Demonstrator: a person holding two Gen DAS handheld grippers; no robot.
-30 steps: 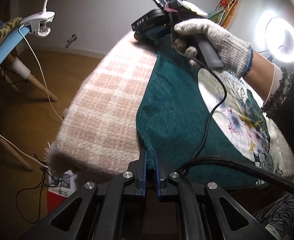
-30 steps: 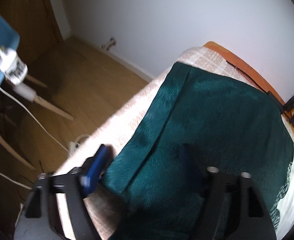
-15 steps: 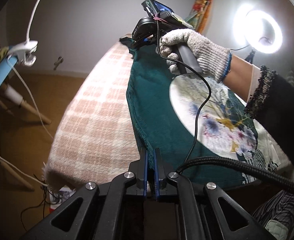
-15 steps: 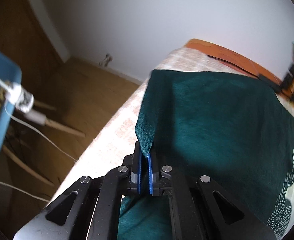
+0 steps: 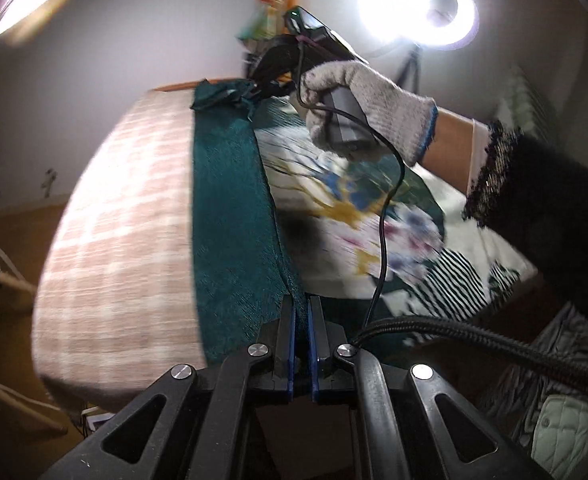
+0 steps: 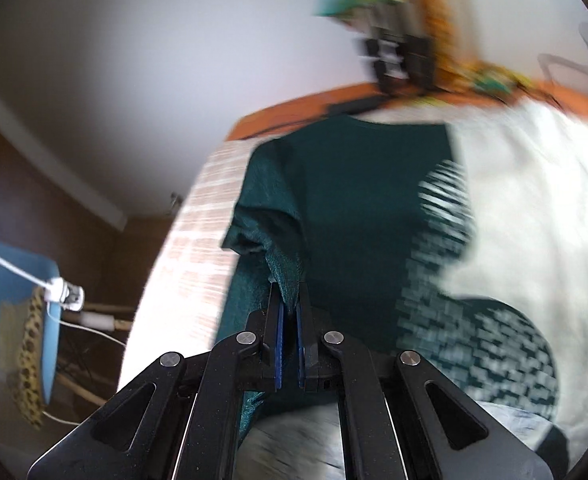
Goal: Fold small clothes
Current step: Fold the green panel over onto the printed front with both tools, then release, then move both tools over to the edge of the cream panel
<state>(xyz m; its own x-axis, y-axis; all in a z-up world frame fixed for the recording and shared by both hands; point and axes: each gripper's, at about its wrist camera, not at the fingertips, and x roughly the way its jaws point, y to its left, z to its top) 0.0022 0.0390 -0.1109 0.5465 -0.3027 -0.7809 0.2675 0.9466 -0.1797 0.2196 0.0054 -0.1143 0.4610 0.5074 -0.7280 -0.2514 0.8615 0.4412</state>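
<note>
Fold in progress: a second ago the right tongs point(image 6: 290, 312) were spread over the flat green garment point(image 5: 230, 216) and gripping nothing; half a second ago they had pressed together on its far corner; now they pinch that corner and have lifted it, cloth bunching just above the blue pads in the right wrist view. The left tongs point(image 5: 301, 320) have stayed clamped on the near edge of the same garment throughout. Since then the green panel has been carried over toward the floral print point(image 5: 357, 208): in the left wrist view the green strip beside the checked blanket point(image 5: 122, 220) is much narrower, and a sharp crease runs from the left tongs up to the right tongs, held by the gloved hand point(image 5: 365, 96). The garment lies on the worktop covered by the checked blanket, its green side next to the blanket's bare area, its printed side away from it. Both views are motion-blurred, so the sweep is likely mid-travel. Judgement: first lengthwise fold roughly half done; next, the lifted edge needs laying onto the print with both corners level. Risk: the bunched far corner may land creased.
</note>
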